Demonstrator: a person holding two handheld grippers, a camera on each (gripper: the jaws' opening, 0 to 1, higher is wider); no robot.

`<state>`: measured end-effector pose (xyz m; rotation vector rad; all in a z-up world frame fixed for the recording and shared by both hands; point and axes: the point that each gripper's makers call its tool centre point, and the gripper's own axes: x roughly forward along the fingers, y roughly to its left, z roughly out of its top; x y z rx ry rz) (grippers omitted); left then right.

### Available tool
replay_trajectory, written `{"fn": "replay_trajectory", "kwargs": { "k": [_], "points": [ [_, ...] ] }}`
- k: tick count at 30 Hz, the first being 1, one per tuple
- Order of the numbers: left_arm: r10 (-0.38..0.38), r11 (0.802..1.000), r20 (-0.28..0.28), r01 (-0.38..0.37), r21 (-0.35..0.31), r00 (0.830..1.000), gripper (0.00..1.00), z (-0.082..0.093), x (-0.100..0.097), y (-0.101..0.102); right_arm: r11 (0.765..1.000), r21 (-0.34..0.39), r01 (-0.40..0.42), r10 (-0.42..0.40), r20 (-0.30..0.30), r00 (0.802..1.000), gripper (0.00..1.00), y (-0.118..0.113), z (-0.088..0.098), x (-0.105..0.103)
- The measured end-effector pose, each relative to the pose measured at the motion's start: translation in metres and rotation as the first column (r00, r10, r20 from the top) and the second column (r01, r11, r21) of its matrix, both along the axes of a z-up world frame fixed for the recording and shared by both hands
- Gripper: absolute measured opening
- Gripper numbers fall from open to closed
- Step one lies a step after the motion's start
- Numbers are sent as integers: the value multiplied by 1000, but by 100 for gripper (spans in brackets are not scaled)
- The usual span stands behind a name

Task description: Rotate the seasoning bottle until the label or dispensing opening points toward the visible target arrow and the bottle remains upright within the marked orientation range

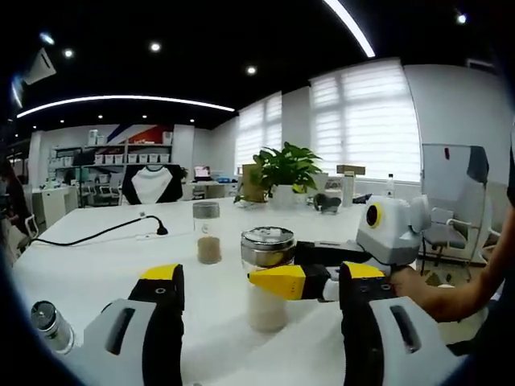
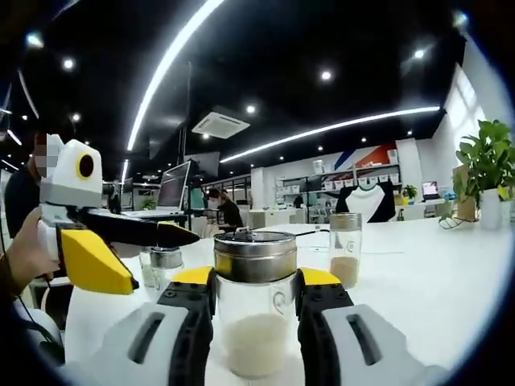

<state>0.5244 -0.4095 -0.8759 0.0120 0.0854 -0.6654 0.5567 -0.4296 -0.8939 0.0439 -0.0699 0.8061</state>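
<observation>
In the left gripper view, the left gripper hangs low over the white worktop with its fingers spread wide and holding nothing. Ahead, the seasoning bottle stands upright, the right gripper reaching in from the right onto its glass body. A second jar stands further back, a small metal-capped jar lies at the lower left, and a potted plant sits behind.

In the right gripper view, that grip is plain: both fingers press the bottle's sides below its metal lid, white powder in its base. The left gripper comes in from the left, near another small jar.
</observation>
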Motion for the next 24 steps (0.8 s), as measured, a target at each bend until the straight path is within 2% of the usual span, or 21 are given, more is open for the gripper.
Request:
{"fn": "replay_trajectory", "kwargs": {
  "k": [5, 6, 10, 24],
  "points": [
    [-16, 1000, -2, 16, -4, 1000, 83, 0, 0, -7, 1000, -3, 9, -9, 14, 1000, 37, -1, 0, -1],
    [-15, 1000, 0, 15, -3, 1000, 83, 0, 1, -7, 1000, -9, 12, -12, 42, 999, 37, -1, 2, -2],
    [-13, 1000, 4, 13, 4, 1000, 82, 1, 2, -10, 1000, -11, 14, -13, 73, 997, 37, -2, 9, -4],
    [-42, 999, -12, 42, 15, 999, 81, -4, 8, -25, 999, -21, -26, 24, -73, 997, 41, -5, -27, -2]
  ]
}}
